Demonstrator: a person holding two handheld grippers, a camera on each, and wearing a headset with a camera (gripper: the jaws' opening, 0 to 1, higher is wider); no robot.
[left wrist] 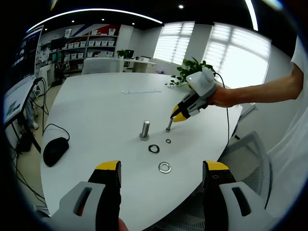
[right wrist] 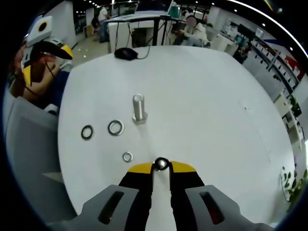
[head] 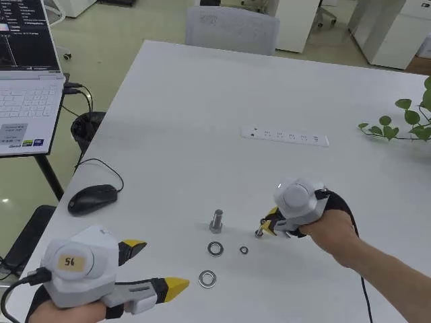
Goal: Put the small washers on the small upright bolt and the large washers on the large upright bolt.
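Left gripper (head: 155,265) agape; right gripper (head: 267,226) pinches upright small bolt (head: 259,233)

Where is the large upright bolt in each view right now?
Head view: large upright bolt at lower centre, left of the right gripper, which is gripping the small bolt.
Left gripper view: middle, above two large washers.
Right gripper view: left of centre, beyond the jaws.
Shared landmark: black mouse by the table edge.

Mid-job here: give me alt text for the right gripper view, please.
The right gripper, jaws nearly together, pinches the small bolt on the white table. Beyond lie one small washer, two large washers, and the large upright bolt.
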